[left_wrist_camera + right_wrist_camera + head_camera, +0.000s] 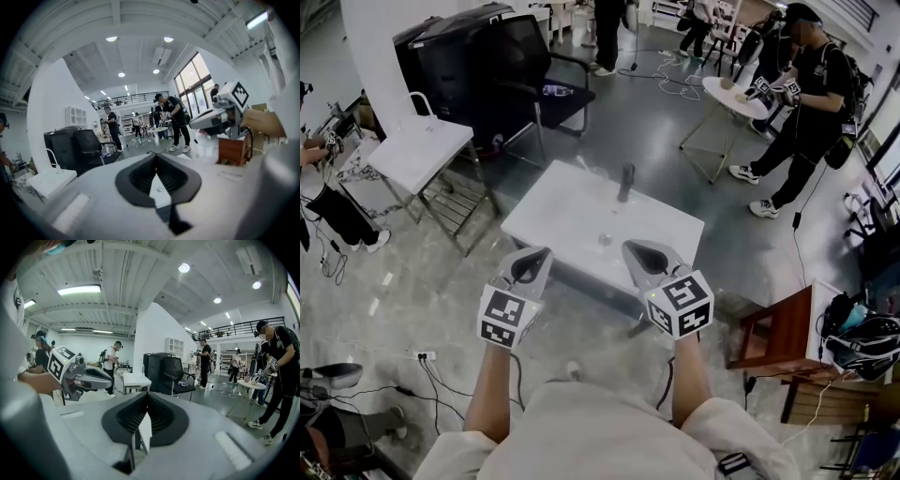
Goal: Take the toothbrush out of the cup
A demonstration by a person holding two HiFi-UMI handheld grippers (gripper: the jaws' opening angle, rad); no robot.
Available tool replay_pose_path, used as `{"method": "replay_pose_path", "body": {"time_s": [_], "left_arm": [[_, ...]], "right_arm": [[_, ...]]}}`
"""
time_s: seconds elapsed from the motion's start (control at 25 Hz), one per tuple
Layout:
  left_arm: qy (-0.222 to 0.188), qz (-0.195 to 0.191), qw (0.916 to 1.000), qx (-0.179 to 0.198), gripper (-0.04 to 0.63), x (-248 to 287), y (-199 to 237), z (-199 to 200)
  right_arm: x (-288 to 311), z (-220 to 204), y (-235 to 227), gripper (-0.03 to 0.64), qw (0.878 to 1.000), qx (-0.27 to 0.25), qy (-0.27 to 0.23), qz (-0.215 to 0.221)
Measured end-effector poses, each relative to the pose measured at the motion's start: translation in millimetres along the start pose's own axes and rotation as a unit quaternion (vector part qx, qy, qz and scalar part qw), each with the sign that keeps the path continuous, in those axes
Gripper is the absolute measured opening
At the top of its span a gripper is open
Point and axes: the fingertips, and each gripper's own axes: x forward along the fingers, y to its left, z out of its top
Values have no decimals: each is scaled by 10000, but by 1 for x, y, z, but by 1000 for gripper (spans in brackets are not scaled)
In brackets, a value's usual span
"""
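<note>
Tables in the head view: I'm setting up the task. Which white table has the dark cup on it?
The rectangular table in the middle: the dark cup stands near its far edge. The left table and round table lack it.

Tips of right hand-held gripper (149,393) meet, nothing held between them. White worktop (144,427) shows through the gap lower down. Left hand-held gripper (106,377) at far left, roughly level. Black chair (176,373) beyond. Person in black (281,366) standing at right.

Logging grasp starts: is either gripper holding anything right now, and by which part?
Nothing is held: the left gripper and the right gripper are both shut with nothing between the jaws.
</note>
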Motion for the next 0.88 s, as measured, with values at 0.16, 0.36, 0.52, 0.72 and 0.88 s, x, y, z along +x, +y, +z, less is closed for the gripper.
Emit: {"method": "replay_pose_path", "body": {"time_s": [0.16,0.36,0.52,0.72,0.88], "left_arm": [[58,-48,10000,37,2,17,24,-9],[17,-133,9998,119,2,33,53,-15],[28,-182,9998,117,2,42,75,-19],[41,-172,9998,80,2,54,90,-23],[96,-155,9998,2,2,70,101,-30]], "right_arm": [[28,3,-10,6,9999,115,42,9],[62,5,-14,5,9991,363,107,173],[85,11,-16,5,9992,357,110,152],[101,12,-28,6,9995,303,92,71],[117,8,-42,6,9993,308,165,97]]}}
